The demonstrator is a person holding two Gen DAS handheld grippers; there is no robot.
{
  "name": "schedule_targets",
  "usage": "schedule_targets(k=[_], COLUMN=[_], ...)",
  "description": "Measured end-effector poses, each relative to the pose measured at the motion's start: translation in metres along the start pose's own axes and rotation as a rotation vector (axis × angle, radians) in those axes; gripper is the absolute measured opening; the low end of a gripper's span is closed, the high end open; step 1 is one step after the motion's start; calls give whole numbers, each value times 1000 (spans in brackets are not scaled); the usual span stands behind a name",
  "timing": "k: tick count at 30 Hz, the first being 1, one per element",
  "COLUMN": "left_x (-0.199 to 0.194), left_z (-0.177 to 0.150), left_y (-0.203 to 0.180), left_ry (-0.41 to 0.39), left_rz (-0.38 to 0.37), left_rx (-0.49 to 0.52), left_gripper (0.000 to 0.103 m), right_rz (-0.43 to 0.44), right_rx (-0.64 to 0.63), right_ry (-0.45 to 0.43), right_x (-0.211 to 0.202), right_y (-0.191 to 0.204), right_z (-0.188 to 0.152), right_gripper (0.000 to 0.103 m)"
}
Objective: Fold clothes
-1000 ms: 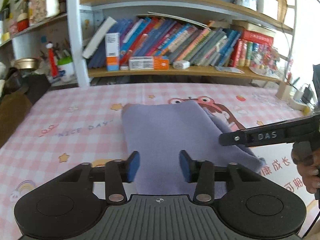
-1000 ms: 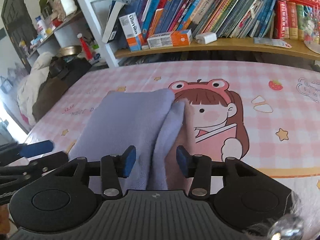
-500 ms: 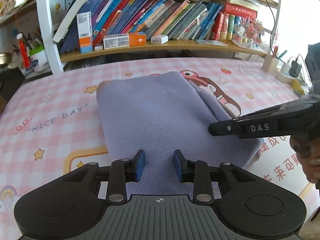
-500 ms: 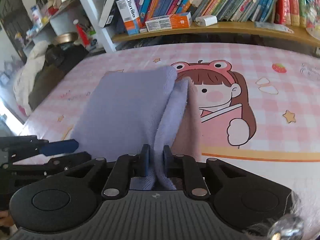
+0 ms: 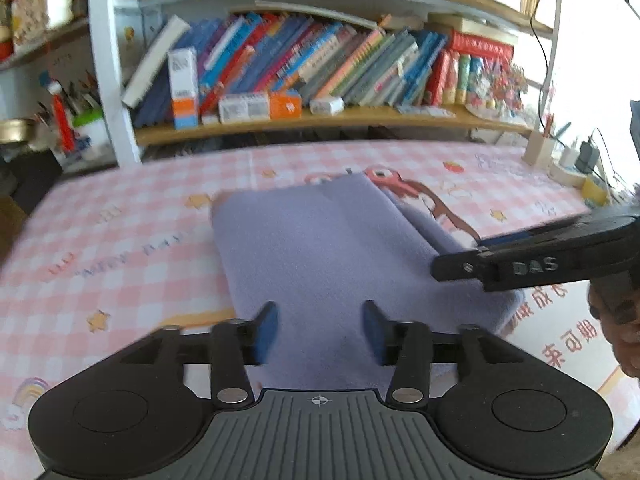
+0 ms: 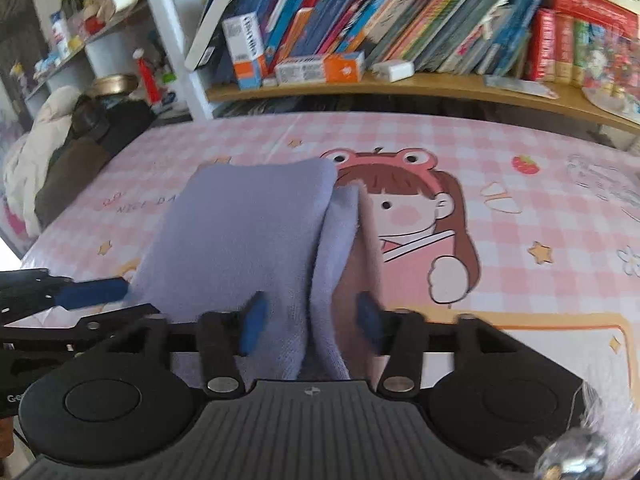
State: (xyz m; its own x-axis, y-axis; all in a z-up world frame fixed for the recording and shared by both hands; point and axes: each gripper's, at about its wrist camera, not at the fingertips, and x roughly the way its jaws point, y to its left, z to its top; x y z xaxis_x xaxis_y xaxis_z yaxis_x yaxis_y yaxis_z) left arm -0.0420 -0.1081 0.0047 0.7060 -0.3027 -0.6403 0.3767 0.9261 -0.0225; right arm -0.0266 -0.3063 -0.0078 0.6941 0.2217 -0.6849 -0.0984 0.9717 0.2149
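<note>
A folded lavender cloth (image 5: 328,248) lies flat on the pink checked tablecloth (image 5: 120,248); it also shows in the right wrist view (image 6: 248,232), with its layered right edge facing me. My left gripper (image 5: 320,326) is open, its blue pads straddling the cloth's near edge without pinching it. My right gripper (image 6: 308,320) is open, its pads either side of the cloth's near right edge. In the left wrist view the right gripper's fingers (image 5: 496,268) sit at the cloth's right edge.
A bookshelf (image 5: 320,116) full of books and boxes runs along the back of the table. A pen holder and chargers (image 5: 560,160) stand at the far right. Dark clothing and a white bundle (image 6: 60,160) sit off the table's left side.
Both grippers, closed on the cloth's near edge half a second ago, have opened and let it go. The cloth lies flat, barely shifted.
</note>
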Motion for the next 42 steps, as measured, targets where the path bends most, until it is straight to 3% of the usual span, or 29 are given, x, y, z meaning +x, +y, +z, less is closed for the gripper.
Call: schedule_targets(k=[2, 5, 9, 13, 16, 18, 26, 28, 29, 32, 35, 37, 42], left_x=[-5, -2, 15, 37, 51, 58, 79, 79, 78, 71, 56, 48, 50], left_z=[1, -1, -9, -15, -19, -20, -17, -12, -10, -2, 5, 5, -9], left_y=[9, 30, 66, 84, 90, 92, 93, 83, 78, 60, 37, 30, 49], left_ry=[-19, -2, 66, 149, 189, 206, 225, 234, 238, 226, 193, 187, 247], left_rz=[-7, -17, -89, -178, -212, -248, -353, -309, -285, -213, -157, -156, -228], left_rx=[-38, -138, -329, -440, -490, -521, -613, -573, -551, -453, -304, -259, -375], left_gripper=[72, 83, 83, 83, 83, 83, 80, 76, 68, 53, 50, 50, 51], right_rz=[-6, 13, 54, 107, 148, 167, 207, 190, 175, 113, 74, 75, 96], right_rx=[48, 153, 298, 372, 410, 425, 415, 397, 372, 189, 4, -21, 55], right_ry=[5, 51, 134, 189, 203, 205, 216, 219, 212, 155, 75, 84, 133], right_x=[-5, -4, 5, 15, 21, 24, 34, 36, 35, 22, 4, -1, 0], right_y=[-6, -23, -44, -53, -57, -57, -55, -50, -44, -17, 8, 10, -2], right_z=[-1, -5, -12, -15, -14, -13, -6, -4, -4, -1, 1, -1, -6], right_gripper=[74, 75, 76, 76, 73, 63, 60, 51, 45, 33, 29, 29, 29])
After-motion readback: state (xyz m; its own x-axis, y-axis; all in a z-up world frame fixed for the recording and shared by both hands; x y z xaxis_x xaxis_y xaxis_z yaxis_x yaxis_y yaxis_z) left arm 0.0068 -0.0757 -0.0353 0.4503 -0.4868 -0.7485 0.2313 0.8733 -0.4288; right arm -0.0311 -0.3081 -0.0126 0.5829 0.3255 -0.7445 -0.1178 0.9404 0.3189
